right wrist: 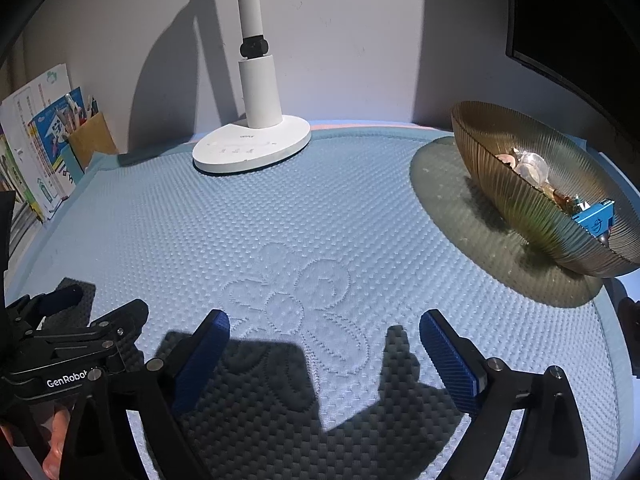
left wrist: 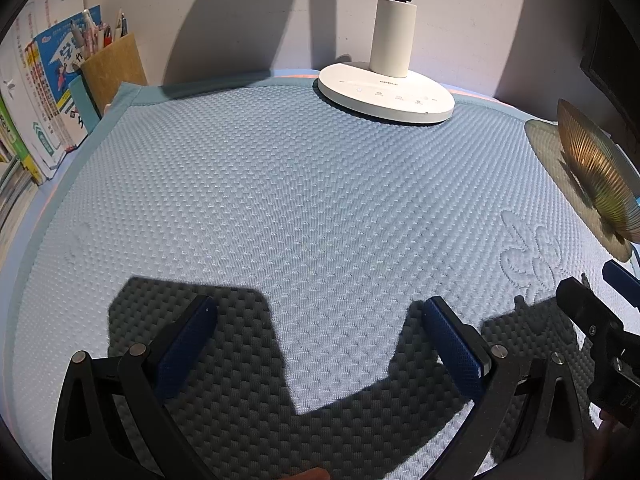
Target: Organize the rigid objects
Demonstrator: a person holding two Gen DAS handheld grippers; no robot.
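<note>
A pale blue quilted mat lies under both tongs. Ahead and to the right of the right gripper, whose jaws stand spread and empty, a ribbed amber bowl holds small objects and a blue block. The left gripper is spread too, empty.

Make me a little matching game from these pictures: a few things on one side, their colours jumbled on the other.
Things:
1. desk lamp
2. ribbed bowl
3. mat
4. pen holder

Colours:
A. pale blue
B. tan
C. white
D. amber

Pairs: 1-C, 2-D, 3-A, 4-B
</note>
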